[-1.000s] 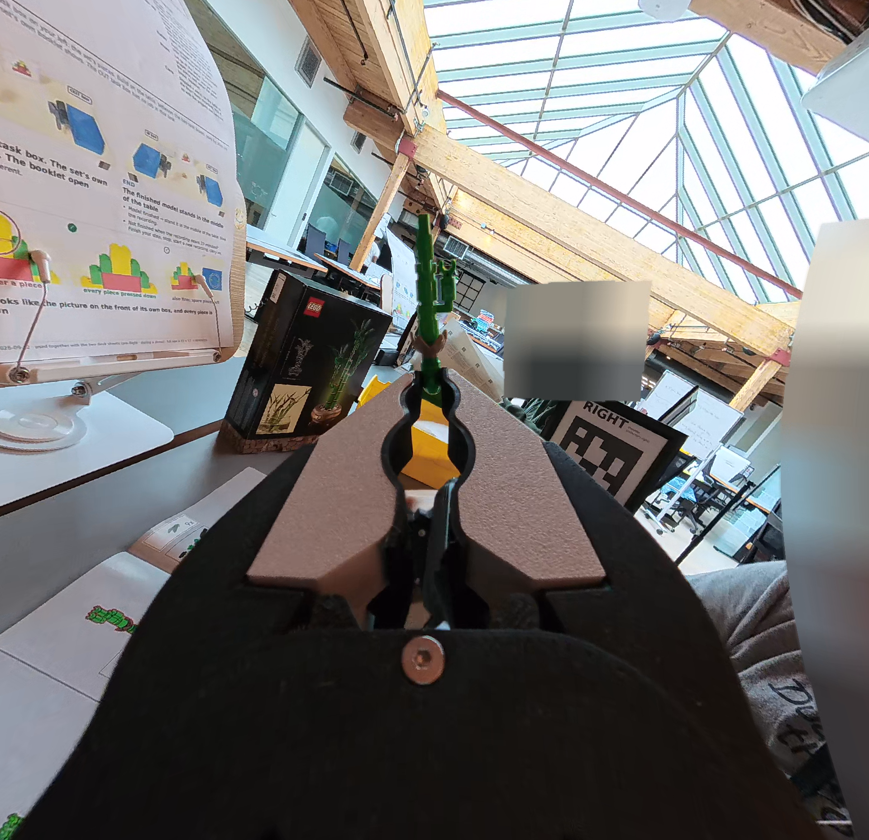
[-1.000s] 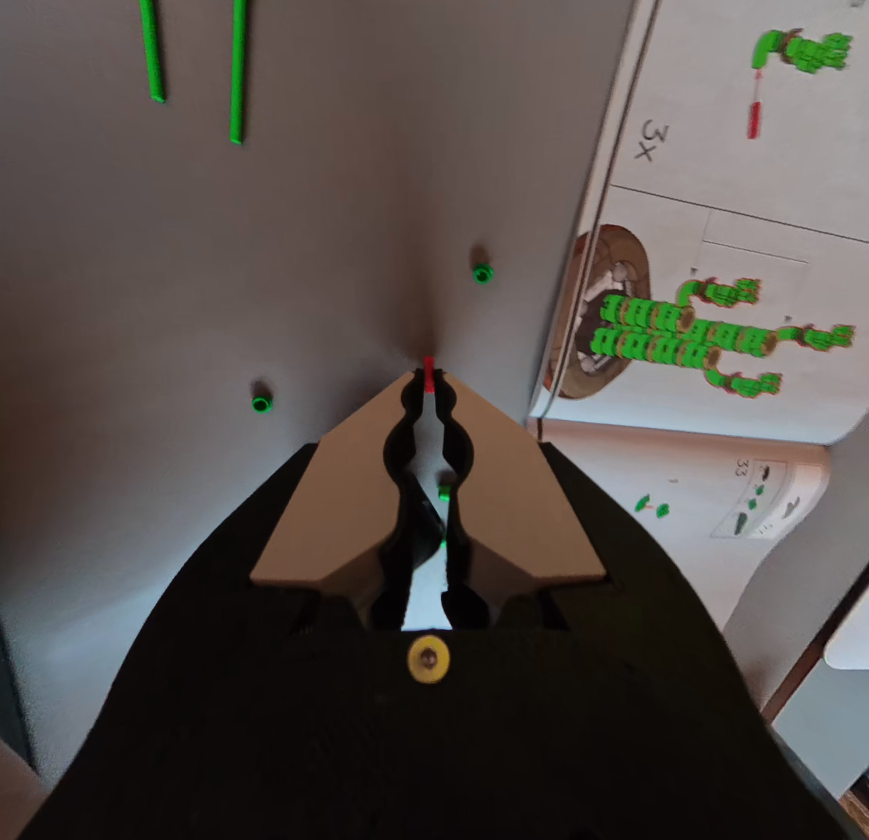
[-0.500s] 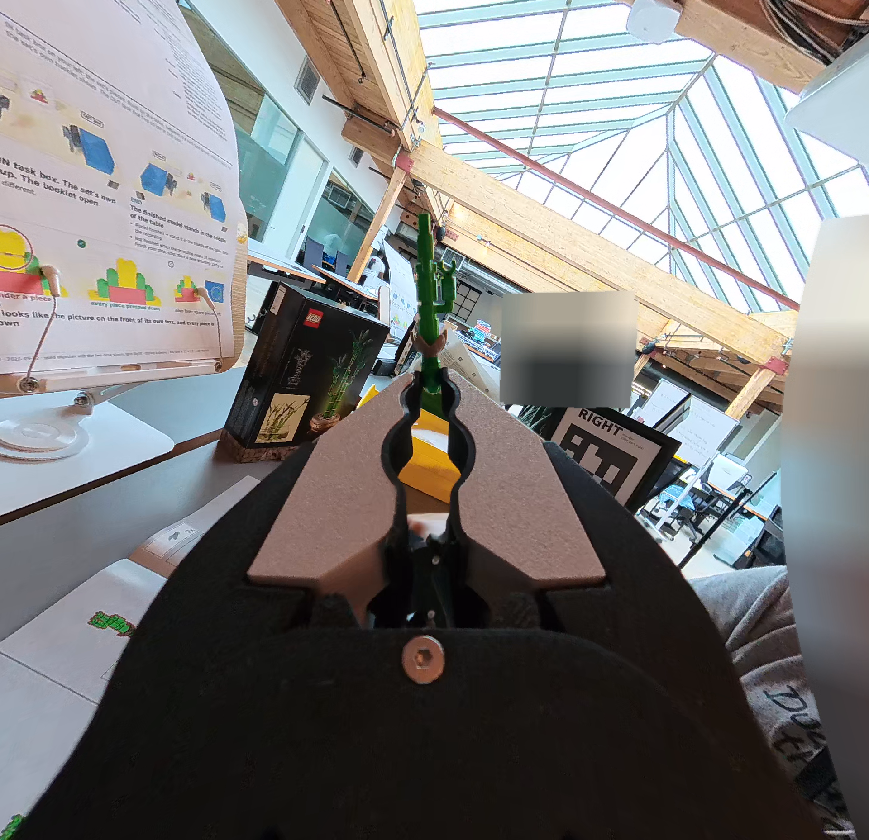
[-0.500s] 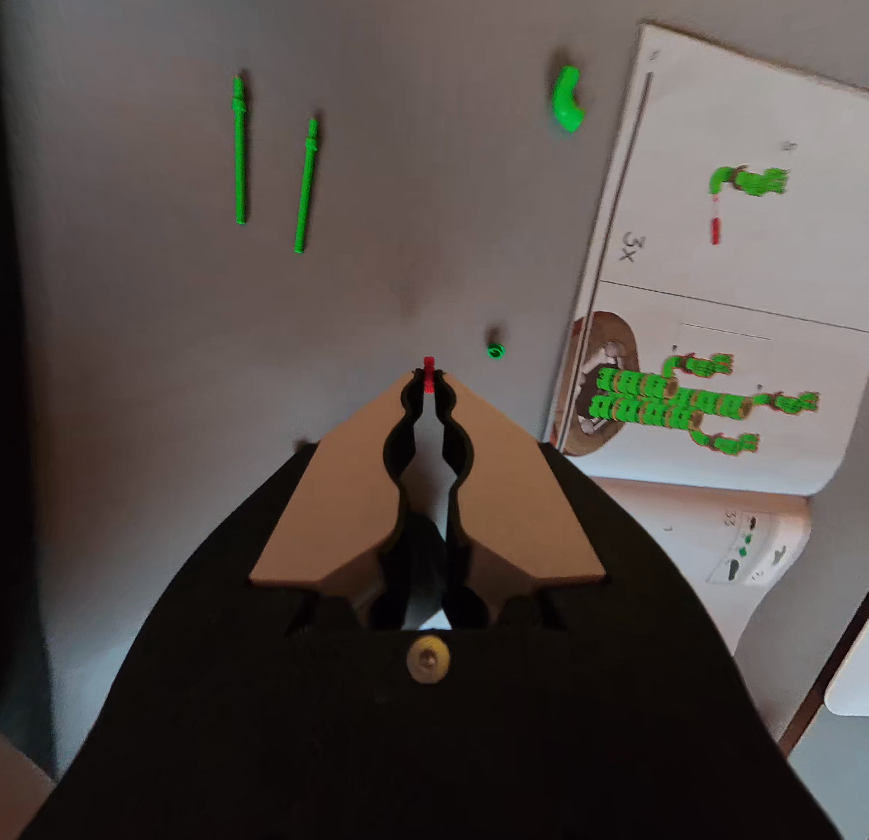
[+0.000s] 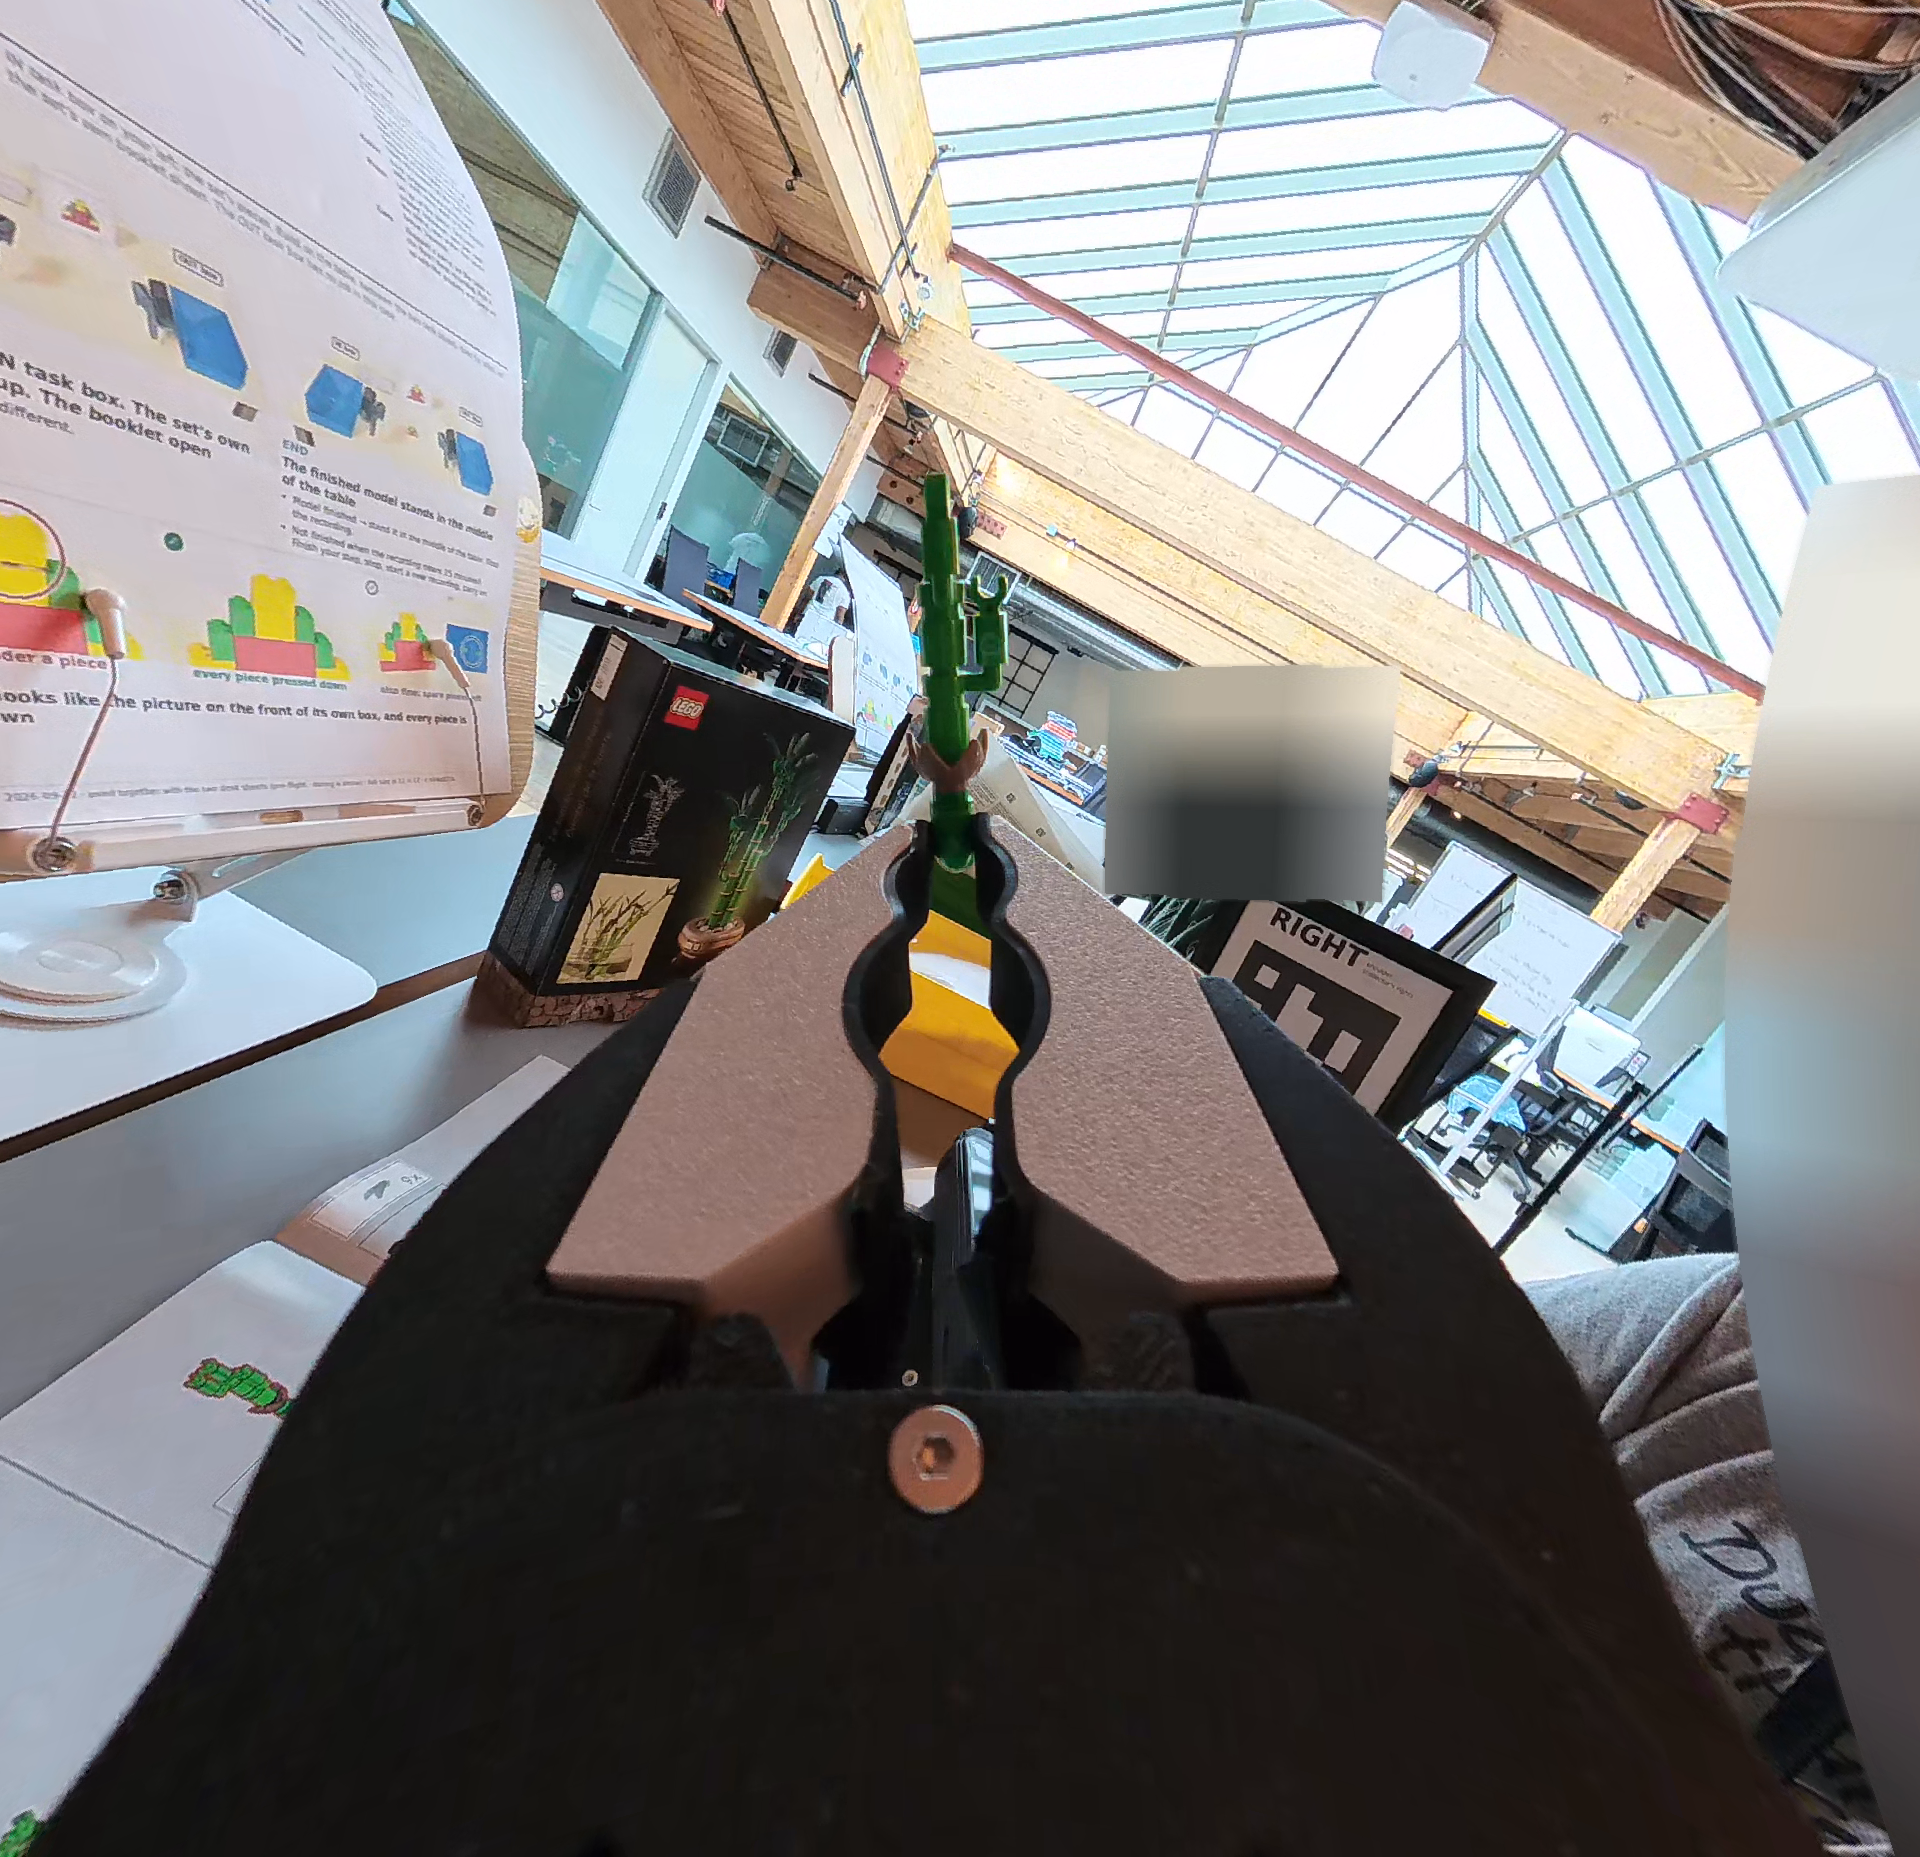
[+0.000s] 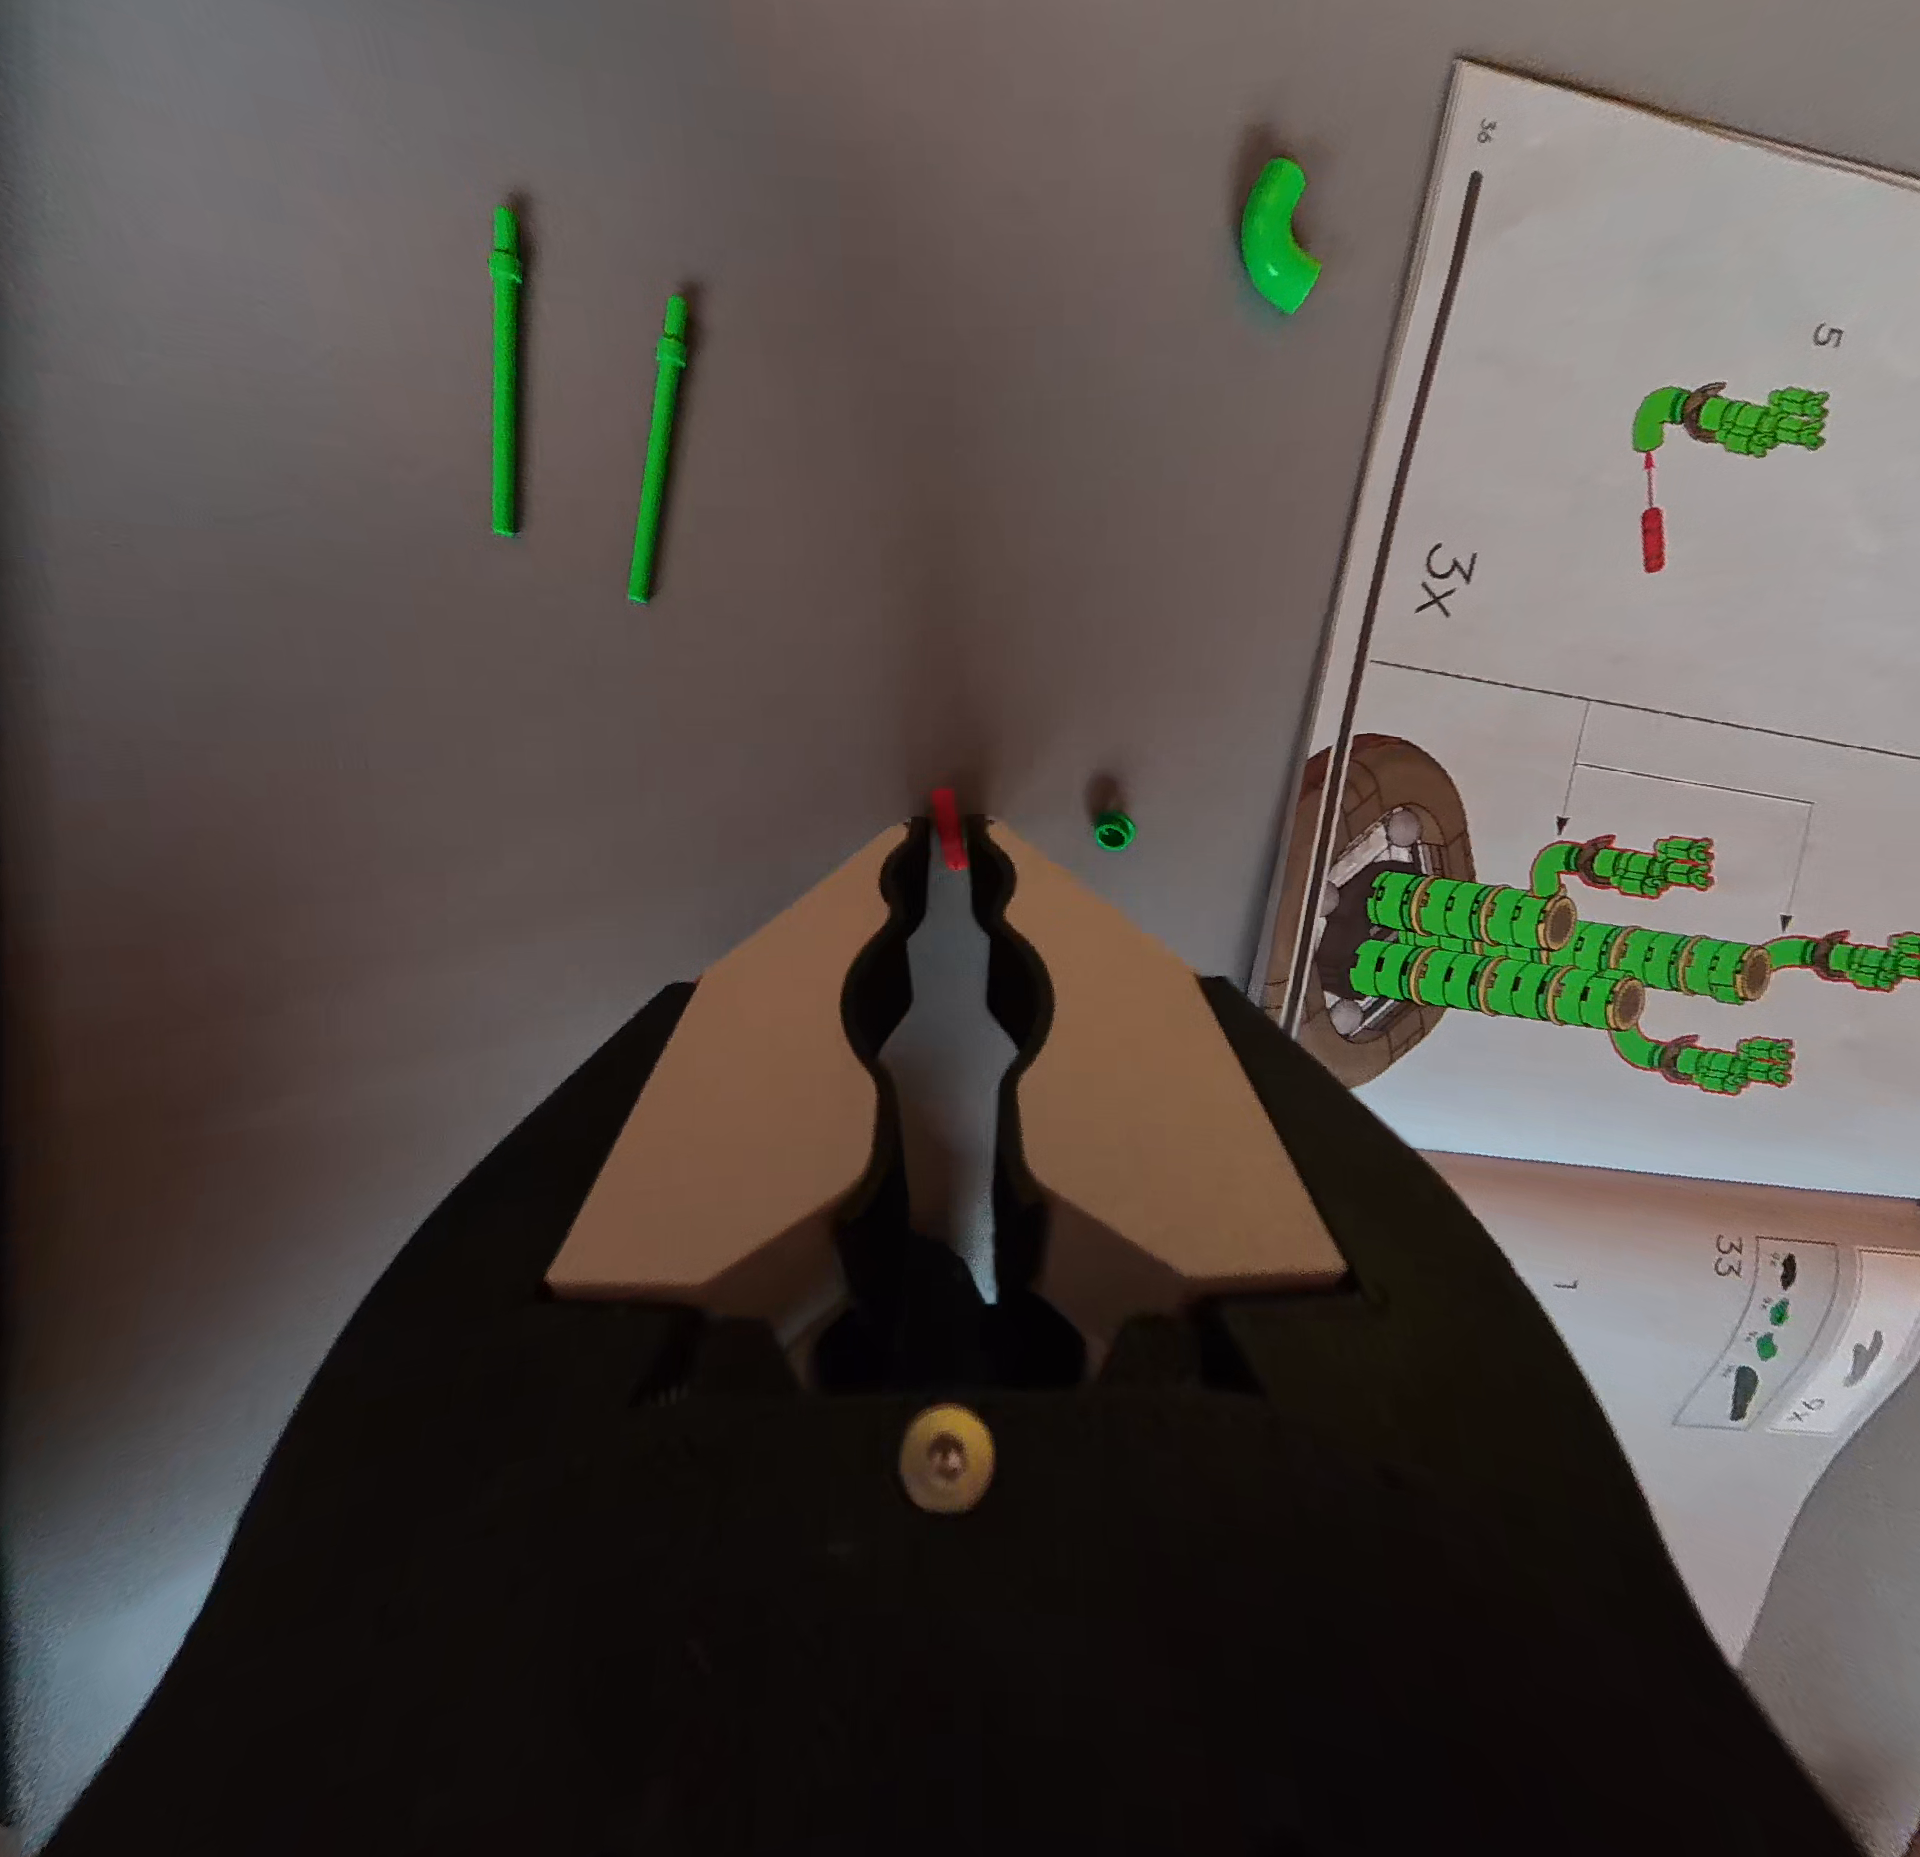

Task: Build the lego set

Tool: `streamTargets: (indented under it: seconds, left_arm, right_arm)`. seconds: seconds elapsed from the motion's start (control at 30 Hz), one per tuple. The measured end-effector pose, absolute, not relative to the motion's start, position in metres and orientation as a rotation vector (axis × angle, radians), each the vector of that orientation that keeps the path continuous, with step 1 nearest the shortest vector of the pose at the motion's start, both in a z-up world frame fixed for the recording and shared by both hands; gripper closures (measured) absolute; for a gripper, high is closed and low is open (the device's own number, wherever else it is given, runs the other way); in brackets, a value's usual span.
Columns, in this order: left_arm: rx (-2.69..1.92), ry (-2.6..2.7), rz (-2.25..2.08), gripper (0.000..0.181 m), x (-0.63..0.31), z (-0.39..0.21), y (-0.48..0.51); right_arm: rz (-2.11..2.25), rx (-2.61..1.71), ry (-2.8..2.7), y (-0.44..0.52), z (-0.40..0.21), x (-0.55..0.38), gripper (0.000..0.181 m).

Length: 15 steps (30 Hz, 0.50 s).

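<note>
The left gripper (image 5: 948,839) is raised and tilted up toward the skylight, its tips pinched on the lower end of a green stalk (image 5: 951,654). The stalk stands upright past the tips, with a brown collar just above them and a small side shoot near the top. It has free air all round. Behind it on the table (image 5: 187,1173) stand the black set box (image 5: 665,831), a yellow bin (image 5: 940,1038) and, to the left, an instruction sheet on a stand (image 5: 239,373). A marker board (image 5: 1340,1007) sits to the right.

The right gripper (image 6: 948,839) points down at the grey table (image 6: 312,872), its tips nearly together on a small red pin (image 6: 948,828) that sticks out just past them. Whether the pin touches the table cannot be told. A green stud (image 6: 1114,831) lies just right of the tips. The booklet (image 6: 1662,664) lies farther right, its near edge running diagonally past the stud. A curved green piece (image 6: 1278,236) lies close to that edge, higher up. Two green rods (image 6: 505,373) (image 6: 657,448) lie side by side, well apart from the tips at upper left. The table is bare between the rods and the tips, and all down the left side.
</note>
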<state>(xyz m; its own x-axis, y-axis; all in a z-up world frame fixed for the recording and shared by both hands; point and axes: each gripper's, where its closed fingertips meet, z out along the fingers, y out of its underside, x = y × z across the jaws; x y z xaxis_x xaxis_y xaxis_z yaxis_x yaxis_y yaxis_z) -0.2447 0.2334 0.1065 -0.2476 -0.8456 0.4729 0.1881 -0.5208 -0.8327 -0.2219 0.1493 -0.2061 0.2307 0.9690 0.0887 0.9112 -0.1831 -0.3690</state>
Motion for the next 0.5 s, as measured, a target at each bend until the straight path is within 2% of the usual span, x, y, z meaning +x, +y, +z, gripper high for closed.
streamTargets:
  seconds: [0.07, 0.2, 0.5]
  left_arm:
    - [-1.278, 0.852, -1.849, 0.176, -0.245, 0.107, 0.234]
    - [-1.275, 0.846, -1.851, 0.176, -0.247, 0.108, 0.234]
    - [-1.265, 0.831, -1.853, 0.177, -0.252, 0.110, 0.237]
  right_arm:
    - [0.240, -2.154, -1.724, 0.150, -0.204, -0.221, 0.167]
    - [0.275, -2.137, -1.645, 0.150, -0.183, -0.207, 0.168]
    - [0.296, -1.989, -1.204, 0.169, -0.093, -0.145, 0.156]
